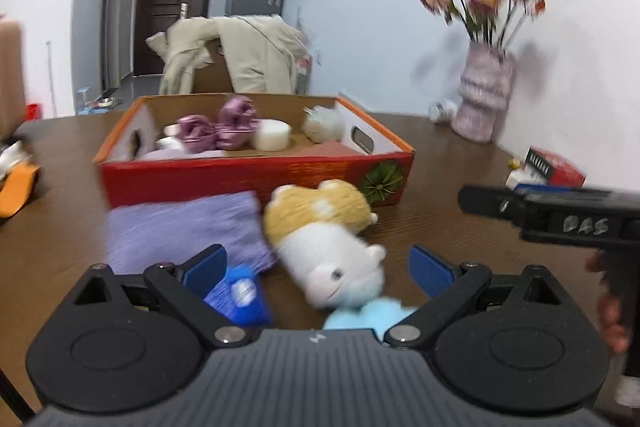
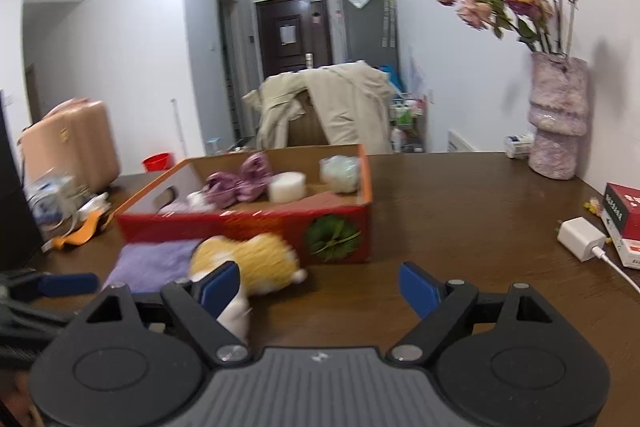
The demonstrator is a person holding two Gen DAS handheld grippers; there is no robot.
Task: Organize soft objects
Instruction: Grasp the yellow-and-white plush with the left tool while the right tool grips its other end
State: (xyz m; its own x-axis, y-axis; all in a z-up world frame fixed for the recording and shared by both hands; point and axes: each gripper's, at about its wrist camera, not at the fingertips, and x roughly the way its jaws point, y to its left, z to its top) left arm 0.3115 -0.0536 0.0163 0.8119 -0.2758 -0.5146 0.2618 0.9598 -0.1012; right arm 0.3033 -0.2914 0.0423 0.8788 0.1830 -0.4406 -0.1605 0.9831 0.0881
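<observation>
Several soft things already sit in our box (image 1: 256, 183); the plush (image 1: 320, 247), cloth (image 1: 184, 227) and yarn (image 1: 240, 295) remain outside. Both our left gripper (image 1: 318, 269) and right gripper (image 2: 320, 287) gape, empty.

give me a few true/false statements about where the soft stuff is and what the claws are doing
1. The yellow and white plush toy lies on the table in front of the red box. True.
2. The left claw is shut on the plush toy. False: its jaws stand wide apart, with the toy lying between them on the table.
3. The purple cloth is inside the red box. False: it lies on the table, in front of the box and left of the toy.
4. The right claw is open and holds nothing. True.
5. The vase of flowers stands inside the box. False: it stands on the table by the wall.
</observation>
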